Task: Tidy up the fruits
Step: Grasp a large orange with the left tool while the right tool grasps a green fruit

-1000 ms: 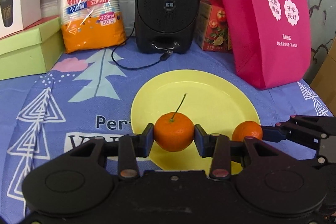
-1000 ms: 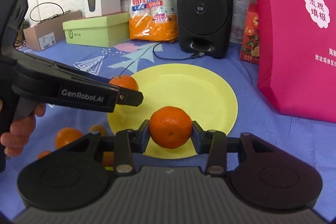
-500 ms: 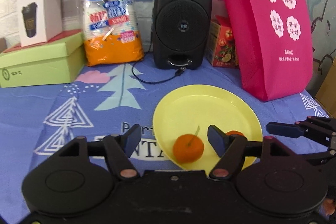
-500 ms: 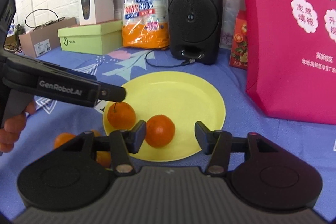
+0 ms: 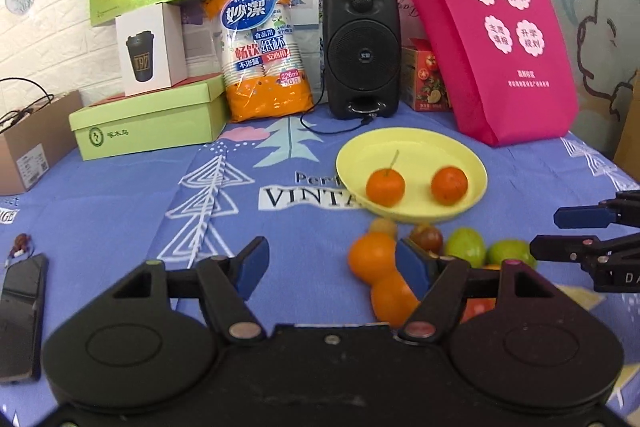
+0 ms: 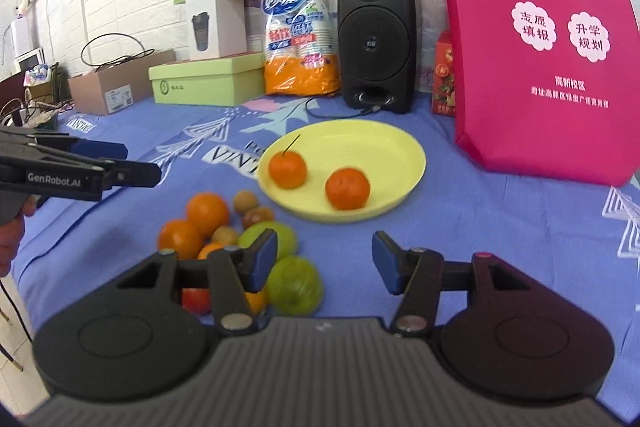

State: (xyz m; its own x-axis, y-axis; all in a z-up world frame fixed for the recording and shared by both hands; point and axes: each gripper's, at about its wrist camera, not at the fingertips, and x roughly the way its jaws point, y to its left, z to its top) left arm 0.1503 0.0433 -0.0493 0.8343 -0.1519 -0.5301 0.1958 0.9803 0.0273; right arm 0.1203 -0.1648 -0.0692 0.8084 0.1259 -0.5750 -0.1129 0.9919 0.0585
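A yellow plate (image 5: 400, 141) (image 6: 360, 131) on the blue cloth holds two tangerines: one with a stem (image 5: 385, 187) (image 6: 287, 169) and a plain one (image 5: 449, 185) (image 6: 347, 188). In front of the plate lies a pile of loose fruit: oranges (image 5: 372, 255) (image 6: 207, 213), green fruits (image 5: 466, 247) (image 6: 294, 285) and small brown ones (image 6: 245, 201). My left gripper (image 5: 330, 251) (image 6: 140, 163) is open and empty, hanging over the cloth left of the pile. My right gripper (image 6: 324, 247) (image 5: 546, 231) is open and empty, just right of the pile.
Along the back stand a black speaker (image 5: 362, 51) with its cable, a pink bag (image 5: 496, 39), an orange pack of paper cups (image 5: 264, 55) and green boxes (image 5: 148, 123). A phone (image 5: 20, 307) lies at the near left. A hand (image 6: 12, 227) holds the left gripper.
Both grippers let go of their tangerines, which now rest on the plate. Both then drew back toward the near side, bringing the fruit pile into view.
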